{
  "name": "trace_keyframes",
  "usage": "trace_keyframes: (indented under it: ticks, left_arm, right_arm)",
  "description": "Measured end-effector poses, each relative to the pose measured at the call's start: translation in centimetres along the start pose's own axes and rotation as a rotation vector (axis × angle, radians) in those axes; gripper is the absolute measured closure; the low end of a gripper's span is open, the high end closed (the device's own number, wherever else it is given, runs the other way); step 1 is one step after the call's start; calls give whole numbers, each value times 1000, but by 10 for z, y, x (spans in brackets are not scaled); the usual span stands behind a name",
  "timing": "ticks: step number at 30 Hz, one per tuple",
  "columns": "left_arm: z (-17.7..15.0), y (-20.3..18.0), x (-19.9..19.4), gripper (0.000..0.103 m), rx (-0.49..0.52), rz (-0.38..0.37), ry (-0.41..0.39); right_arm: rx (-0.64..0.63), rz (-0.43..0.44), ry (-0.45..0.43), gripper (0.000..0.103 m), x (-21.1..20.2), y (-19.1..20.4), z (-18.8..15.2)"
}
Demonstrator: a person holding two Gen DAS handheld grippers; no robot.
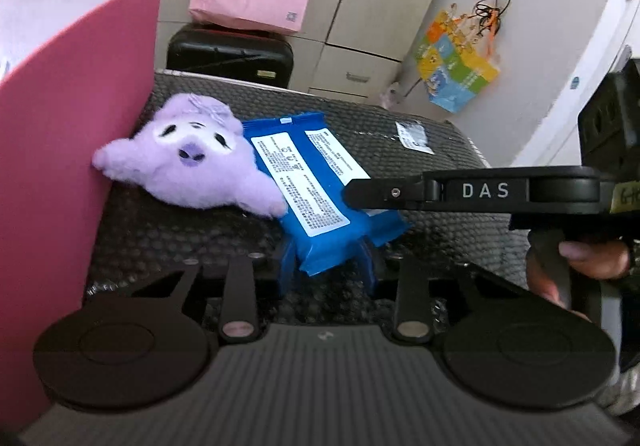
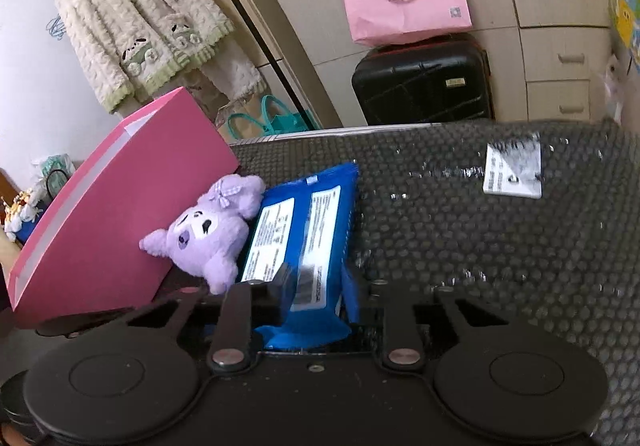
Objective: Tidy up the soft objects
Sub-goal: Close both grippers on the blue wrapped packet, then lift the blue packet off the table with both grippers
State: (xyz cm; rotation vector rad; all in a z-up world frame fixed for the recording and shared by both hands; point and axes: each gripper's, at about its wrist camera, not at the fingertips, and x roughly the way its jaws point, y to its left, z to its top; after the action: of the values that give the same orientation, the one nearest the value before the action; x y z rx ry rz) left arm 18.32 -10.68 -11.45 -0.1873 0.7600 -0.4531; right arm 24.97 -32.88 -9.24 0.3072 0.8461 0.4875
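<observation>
Both sets of fingers pinch the blue wipes pack (image 1: 308,182): left gripper (image 1: 326,266) at its near end, right gripper (image 2: 316,310) alongside, sharing the floppy load; plush (image 1: 188,158) just beyond.

lilac plush toy (image 1: 192,158), blue white-labelled packet (image 1: 316,182), pink box (image 1: 60,118), black dimpled mat (image 2: 460,230).

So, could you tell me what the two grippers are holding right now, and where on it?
Both hold the blue pack: left gripper on its near end, right gripper on its right side edge.
</observation>
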Motion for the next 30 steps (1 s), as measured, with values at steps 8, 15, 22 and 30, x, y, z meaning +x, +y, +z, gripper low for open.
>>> trace_keyframes:
  ticks: [8,15,22,30]
  left_arm:
    - [-10,-7,-18,73,-32,-146,86]
    - [-7,-15,-26,74,6,-107,167]
    - [7,1,-6,73,-72,-44,130]
    - [1,-1,1,71,-69,-63,100]
  right_arm:
    - [43,-4,-12,81,-31,0,-24]
    - [-1,-58,-22,83,-54,6,-45]
    - [16,-11,4,73,-52,-4,-38]
    - [-78,32,41,67,-46,1,-50]
